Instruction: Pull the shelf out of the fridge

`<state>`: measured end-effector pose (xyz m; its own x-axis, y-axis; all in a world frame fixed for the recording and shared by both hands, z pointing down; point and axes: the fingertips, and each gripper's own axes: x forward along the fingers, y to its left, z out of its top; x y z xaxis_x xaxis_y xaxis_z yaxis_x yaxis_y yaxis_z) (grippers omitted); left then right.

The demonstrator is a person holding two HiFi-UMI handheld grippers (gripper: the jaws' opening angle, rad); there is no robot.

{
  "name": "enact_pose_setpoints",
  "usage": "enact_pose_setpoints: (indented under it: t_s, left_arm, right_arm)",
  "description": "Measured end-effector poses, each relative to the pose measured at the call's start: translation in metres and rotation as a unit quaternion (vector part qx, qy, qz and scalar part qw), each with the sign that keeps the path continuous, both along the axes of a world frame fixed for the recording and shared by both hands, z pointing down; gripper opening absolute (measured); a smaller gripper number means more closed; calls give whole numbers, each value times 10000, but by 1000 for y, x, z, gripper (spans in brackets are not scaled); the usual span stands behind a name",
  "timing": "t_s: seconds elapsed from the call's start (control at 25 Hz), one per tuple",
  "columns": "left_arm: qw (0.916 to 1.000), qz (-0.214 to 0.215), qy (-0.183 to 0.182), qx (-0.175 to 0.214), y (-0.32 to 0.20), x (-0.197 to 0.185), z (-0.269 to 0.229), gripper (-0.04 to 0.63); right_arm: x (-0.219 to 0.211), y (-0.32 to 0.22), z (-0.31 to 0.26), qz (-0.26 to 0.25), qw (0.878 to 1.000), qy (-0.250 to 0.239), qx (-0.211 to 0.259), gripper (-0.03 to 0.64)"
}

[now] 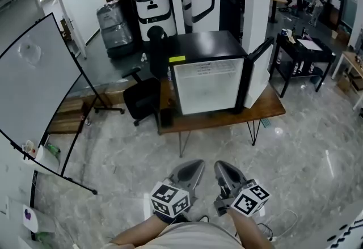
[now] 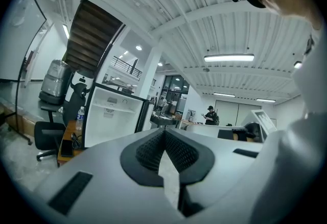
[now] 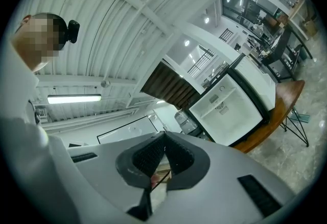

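Observation:
A small black fridge (image 1: 207,80) stands on a wooden table (image 1: 266,109), a few steps ahead of me. Its door (image 1: 258,69) is swung open to the right and the inside is white. In the left gripper view a thin white shelf (image 2: 111,107) crosses the upper part of the fridge (image 2: 110,116) interior. The fridge (image 3: 232,108) also shows in the right gripper view. My left gripper (image 1: 191,166) and right gripper (image 1: 222,168) are held side by side close to my body, far from the fridge. Both have their jaws together with nothing between them.
A whiteboard on a stand (image 1: 39,89) leans at the left. A black office chair (image 1: 142,100) sits at the table's left end, with a water bottle (image 2: 79,117) on the table there. A black cart (image 1: 300,52) stands at the right. A cable (image 1: 283,222) lies on the marble floor.

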<state>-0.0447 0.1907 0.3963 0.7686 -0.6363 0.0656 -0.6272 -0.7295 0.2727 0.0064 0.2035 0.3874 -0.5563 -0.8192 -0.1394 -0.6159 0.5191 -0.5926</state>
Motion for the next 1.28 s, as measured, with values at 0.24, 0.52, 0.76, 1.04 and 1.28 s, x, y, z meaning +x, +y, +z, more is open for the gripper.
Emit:
enact_pose_setpoints:
  t_s: [0.24,0.52,0.76,1.04,1.28]
  left_arm:
    - [10000,-32,-15,-55,-14,15,2,6]
    - [9999,-22,52,-125,-54,25,7,6]
    - [9996,94,175,-194,-112,31,13,6]
    - [9993,263,186,-205,-206,33,18,6]
    - [9994,347,-3,61,-275,30,16,6]
  right_arm:
    - [16,-14,2,-3,9998,-185,-37,21]
    - [30,-51,11,103,9996,-208,-167,21]
    - [37,-105,16,263,9993,-112,-253,21]
    - [37,-201,21,447,9981,-207,-369,21]
    - [31,-274,23,596,9974,-153,-384,21]
